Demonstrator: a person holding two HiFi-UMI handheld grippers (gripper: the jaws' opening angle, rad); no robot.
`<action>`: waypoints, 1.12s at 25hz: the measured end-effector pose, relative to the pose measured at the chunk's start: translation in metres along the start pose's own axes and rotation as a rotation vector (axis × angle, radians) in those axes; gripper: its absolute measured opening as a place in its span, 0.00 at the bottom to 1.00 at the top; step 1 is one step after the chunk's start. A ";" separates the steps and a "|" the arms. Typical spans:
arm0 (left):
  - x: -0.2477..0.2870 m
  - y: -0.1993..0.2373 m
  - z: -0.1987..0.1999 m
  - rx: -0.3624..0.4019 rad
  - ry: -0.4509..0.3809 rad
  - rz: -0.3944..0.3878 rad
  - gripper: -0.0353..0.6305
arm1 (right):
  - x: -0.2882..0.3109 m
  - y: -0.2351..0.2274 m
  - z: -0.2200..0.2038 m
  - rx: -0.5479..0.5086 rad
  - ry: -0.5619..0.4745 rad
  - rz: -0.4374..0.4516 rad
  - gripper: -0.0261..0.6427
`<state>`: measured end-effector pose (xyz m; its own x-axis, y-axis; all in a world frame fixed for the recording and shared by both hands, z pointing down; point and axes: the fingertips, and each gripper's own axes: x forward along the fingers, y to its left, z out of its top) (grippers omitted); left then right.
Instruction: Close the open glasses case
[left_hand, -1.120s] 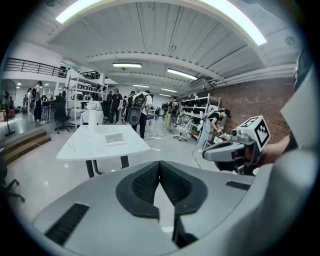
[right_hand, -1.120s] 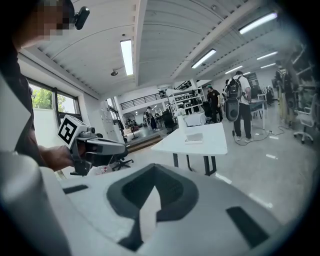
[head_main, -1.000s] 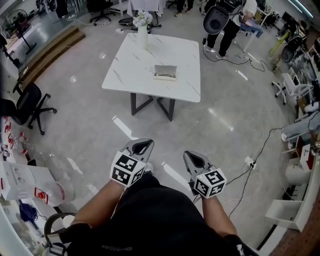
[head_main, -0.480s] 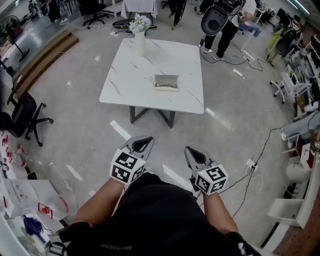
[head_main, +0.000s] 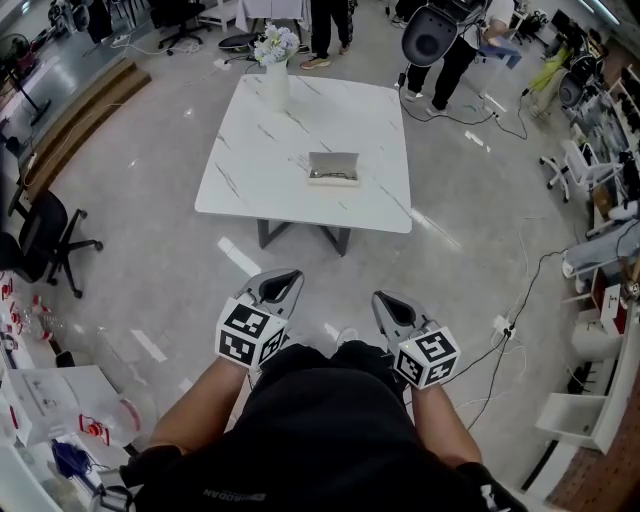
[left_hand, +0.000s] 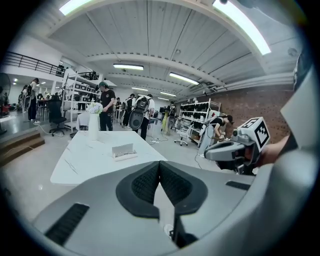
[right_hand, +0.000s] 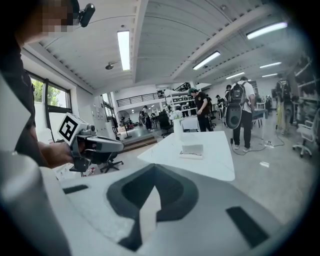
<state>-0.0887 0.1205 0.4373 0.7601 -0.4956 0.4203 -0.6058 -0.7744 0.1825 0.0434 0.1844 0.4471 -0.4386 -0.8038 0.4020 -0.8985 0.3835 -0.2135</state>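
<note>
Not yet begun: open glasses case (head_main: 333, 168) lying near the middle of the white table (head_main: 260, 150), well apart from left tool (head_main: 281, 285) and right tool (head_main: 388, 305), both closed on nothing.

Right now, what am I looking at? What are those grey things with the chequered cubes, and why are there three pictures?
There is no robot here. A person stands holding a grey handheld tool in each hand, the left gripper and the right gripper. The black-and-white cubes are part of them. The top-down picture comes from a camera on the person's head. The other two come from cameras riding on each gripper, looking along its jaws. Both pairs of jaws are together and hold nothing. Ahead stands a white marble-patterned square table. On it are an open pale grey glasses case and, near the far edge, a white vase of flowers.
</note>
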 end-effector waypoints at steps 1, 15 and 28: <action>0.003 0.002 -0.001 -0.001 0.004 0.000 0.06 | 0.002 -0.003 0.000 0.000 0.003 0.000 0.04; 0.092 0.060 0.048 0.000 -0.003 0.087 0.06 | 0.094 -0.094 0.059 -0.024 0.003 0.097 0.04; 0.184 0.107 0.121 -0.025 -0.035 0.209 0.06 | 0.166 -0.188 0.129 -0.092 0.001 0.225 0.04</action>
<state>0.0148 -0.1017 0.4266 0.6244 -0.6583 0.4204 -0.7567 -0.6432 0.1167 0.1417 -0.0799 0.4386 -0.6276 -0.6932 0.3544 -0.7762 0.5925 -0.2156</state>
